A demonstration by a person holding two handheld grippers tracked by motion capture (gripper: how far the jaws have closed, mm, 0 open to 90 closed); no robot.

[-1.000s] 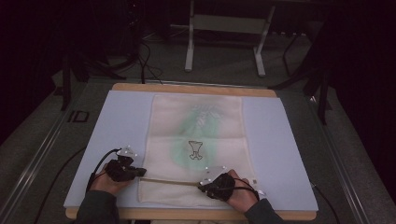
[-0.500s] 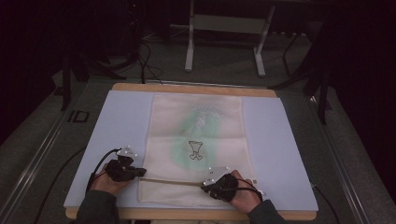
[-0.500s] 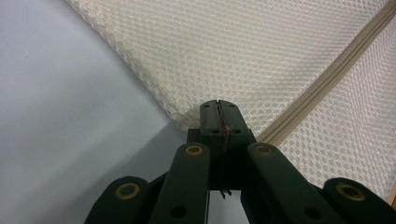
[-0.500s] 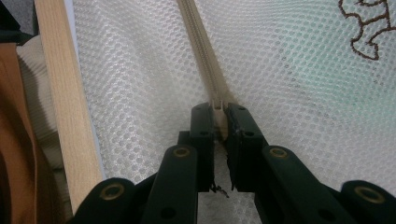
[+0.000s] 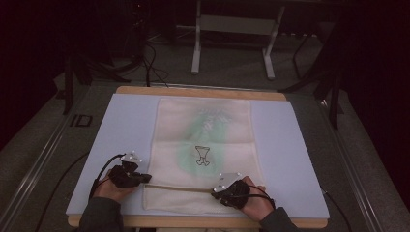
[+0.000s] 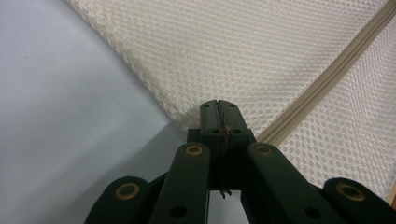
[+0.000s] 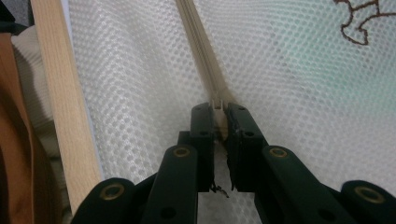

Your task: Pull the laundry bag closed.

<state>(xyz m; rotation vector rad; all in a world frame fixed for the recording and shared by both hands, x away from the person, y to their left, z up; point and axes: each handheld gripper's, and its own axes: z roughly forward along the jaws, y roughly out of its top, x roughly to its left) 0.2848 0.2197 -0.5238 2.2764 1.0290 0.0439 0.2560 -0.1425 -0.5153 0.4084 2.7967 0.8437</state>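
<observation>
The room around the bench (image 5: 121, 125) is dark, and the stands and cables behind it are hard to make out. The person is cut off at the bottom edge of the high view, with two forearms and two hands in sight. The green shape inside the bag (image 5: 203, 140) shows through the mesh as a blur, and what it is cannot be told; a small dark outline drawing sits over it near the bag's middle.

There is one mesh bag, one zipper (image 5: 181, 188) and two grippers. The bag lies flat in the middle of the bench, its long side running away from the person, and the zipper crosses it near the person's edge.

The left gripper (image 5: 145, 179) lies at the bag's left edge, at the zipper's left end. In the left gripper view its jaws are pressed together with a pinch of the bag's (image 6: 261, 60) edge between their tips (image 6: 218, 109), and the zipper (image 6: 327, 77) runs off up and to the right from just beside them.

The right gripper (image 5: 215, 192) sits on the zipper line toward the bag's right side. In the right gripper view its jaws are nearly closed, with the zipper's (image 7: 201, 42) small pale slider clamped between the tips (image 7: 219, 109); the tape runs straight up from them. The bench's wooden edge (image 7: 60, 107) stands at the left of that view.
</observation>
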